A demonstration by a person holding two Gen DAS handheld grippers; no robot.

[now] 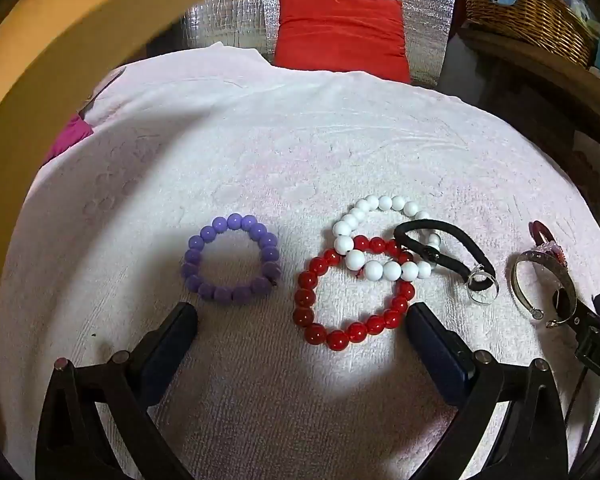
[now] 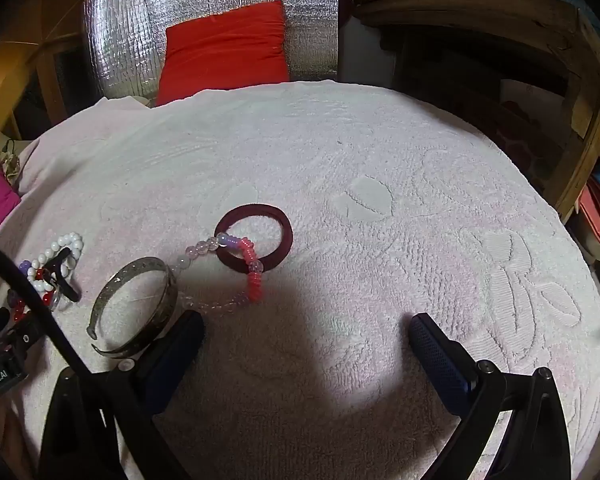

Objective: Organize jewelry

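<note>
my left claw (image 1: 302,320), spread wide, has the red bracelet (image 1: 350,290) just ahead, right of centre; my right claw (image 2: 306,330), also spread, holds nothing.

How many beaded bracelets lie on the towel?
4: purple beaded bracelet alone at left; red beaded bracelet under the white beaded bracelet; clear-and-pink beaded bracelet across the maroon ring.

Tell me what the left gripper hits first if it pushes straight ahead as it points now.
Likely the red bead bracelet, lying just ahead of the open left gripper toward its right side; the purple bead bracelet sits left of centre. Depth is uncertain.
</note>
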